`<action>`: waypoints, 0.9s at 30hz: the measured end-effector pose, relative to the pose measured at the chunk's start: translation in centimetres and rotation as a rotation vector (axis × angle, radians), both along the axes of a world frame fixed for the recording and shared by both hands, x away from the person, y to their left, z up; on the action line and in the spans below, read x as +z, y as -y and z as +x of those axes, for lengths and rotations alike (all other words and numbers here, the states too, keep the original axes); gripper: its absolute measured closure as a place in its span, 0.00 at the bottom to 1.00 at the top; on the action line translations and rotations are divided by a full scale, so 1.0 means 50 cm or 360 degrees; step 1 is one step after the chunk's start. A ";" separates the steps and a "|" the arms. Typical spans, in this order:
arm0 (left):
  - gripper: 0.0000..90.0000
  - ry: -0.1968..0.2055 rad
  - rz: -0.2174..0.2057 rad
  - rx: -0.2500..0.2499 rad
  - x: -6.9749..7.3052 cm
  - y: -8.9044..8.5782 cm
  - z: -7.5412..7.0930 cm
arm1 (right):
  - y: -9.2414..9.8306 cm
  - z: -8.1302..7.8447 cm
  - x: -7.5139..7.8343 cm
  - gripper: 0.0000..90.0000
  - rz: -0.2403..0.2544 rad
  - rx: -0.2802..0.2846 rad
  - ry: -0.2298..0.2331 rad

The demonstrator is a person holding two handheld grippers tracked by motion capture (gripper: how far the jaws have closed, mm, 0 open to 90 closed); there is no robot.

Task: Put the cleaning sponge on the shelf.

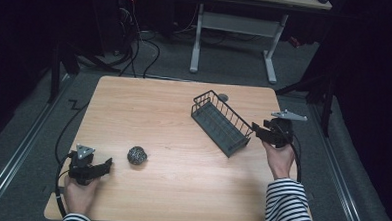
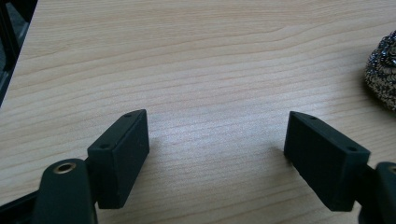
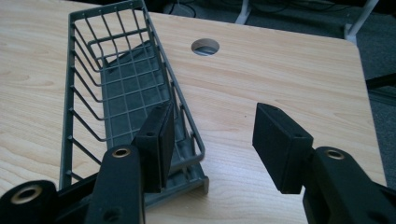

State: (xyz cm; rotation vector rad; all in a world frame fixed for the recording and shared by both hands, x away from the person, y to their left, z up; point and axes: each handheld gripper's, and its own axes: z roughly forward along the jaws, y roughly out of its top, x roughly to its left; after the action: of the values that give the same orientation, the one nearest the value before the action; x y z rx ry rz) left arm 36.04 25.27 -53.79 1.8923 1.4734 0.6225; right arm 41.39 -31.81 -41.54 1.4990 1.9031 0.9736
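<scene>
The table carries 2 things that matter here: a steel-wool scouring ball near the front-left, and a dark wire basket lying toward the right, well apart from the ball.

The left gripper rests low at the front-left edge, its jaws parted with bare wood between them and nothing held. In the left gripper view the scouring ball sits just off to the right of the jaw line, near but not between the jaws — so a reach for it needs the gripper to swing right and go forward a little. In the high view the ball lies just beside this gripper, toward the table's middle.

The right gripper hovers at the near-right end of the basket, jaws standing apart and gripping nothing. In the right gripper view the wire basket stretches away from the jaws, and 1 jaw overlaps its near end wall; whether it touches the wire I cannot tell.

The basket's long axis runs diagonally, from the back-middle of the table toward the front-right. The left hand is plainly the nearer to the ball, the right the nearer to the basket — the likely job is bringing the 2 together.
</scene>
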 end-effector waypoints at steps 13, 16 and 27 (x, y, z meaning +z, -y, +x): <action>0.26 0.0000 0.0000 0.0000 0.000 0.000 0.000 | -0.039 0.069 -0.023 0.56 -0.0097 0.0046 -0.0156; 0.25 0.0000 0.0000 0.0000 0.000 0.000 0.000 | -0.041 0.075 -0.027 0.57 -0.0088 0.0041 -0.0172; 0.25 -0.0002 -0.0001 -0.0002 0.000 -0.001 0.000 | -0.054 0.102 -0.055 0.63 -0.0117 0.0056 -0.0263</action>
State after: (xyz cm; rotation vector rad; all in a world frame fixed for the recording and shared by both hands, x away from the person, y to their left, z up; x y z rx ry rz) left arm 36.04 25.30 -53.78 1.8930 1.4731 0.6207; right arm 46.51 -29.11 -44.26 1.5499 2.0636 0.8070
